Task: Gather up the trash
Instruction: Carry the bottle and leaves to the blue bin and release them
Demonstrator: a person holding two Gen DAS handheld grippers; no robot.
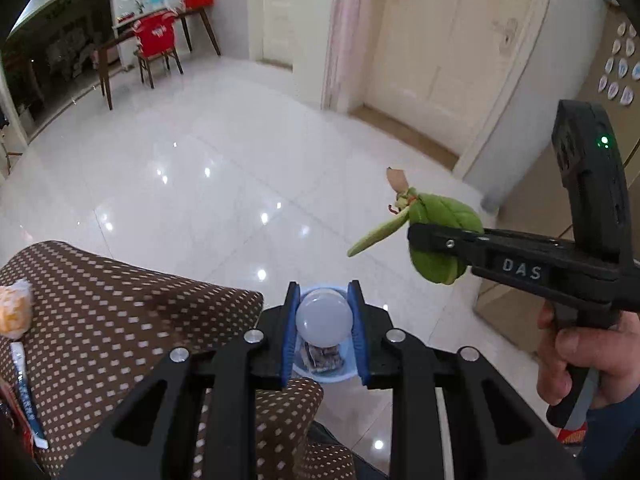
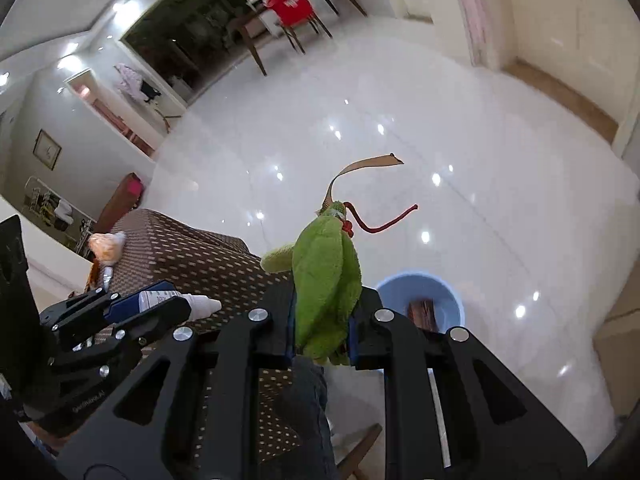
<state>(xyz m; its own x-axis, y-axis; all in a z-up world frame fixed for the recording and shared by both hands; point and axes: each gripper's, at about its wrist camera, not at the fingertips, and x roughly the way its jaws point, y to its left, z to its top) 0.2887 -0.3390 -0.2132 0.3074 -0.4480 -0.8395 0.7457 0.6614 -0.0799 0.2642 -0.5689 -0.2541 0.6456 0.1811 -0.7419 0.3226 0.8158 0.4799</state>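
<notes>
1. Two grippers are in view. The left gripper [image 1: 325, 322] has its jaws closed on one small white bottle [image 1: 323, 322]; the right gripper [image 2: 325, 320] has its jaws closed on one green plush toy [image 2: 326, 280].
2. One light blue bin [image 2: 432, 292] stands on the white tiled floor [image 2: 440, 140], with some dark wrappers inside.
3. One brown cushion with pale dots [image 1: 120, 300] lies at the lower left. On it rest one orange-white snack bag [image 1: 15, 308] and one blue and white tube [image 1: 24, 392].
4. The bottle sits between the blue pads [image 1: 293, 320] of the left gripper. In the left wrist view its rounded end faces the camera and the bin shows directly behind it. In the right wrist view its long axis runs along the jaws, and its white cap [image 2: 204, 305] points away from the handle, over the cushion.
5. The toy is pinched at its middle by the right jaws. Its long axis runs along the fingers; the end with a beige ribbon [image 2: 360, 168] and a red cord [image 2: 384, 224] points forward over the floor. The bin is just right of it.
6. A hand [image 1: 576, 364] grips the right gripper's handle.
</notes>
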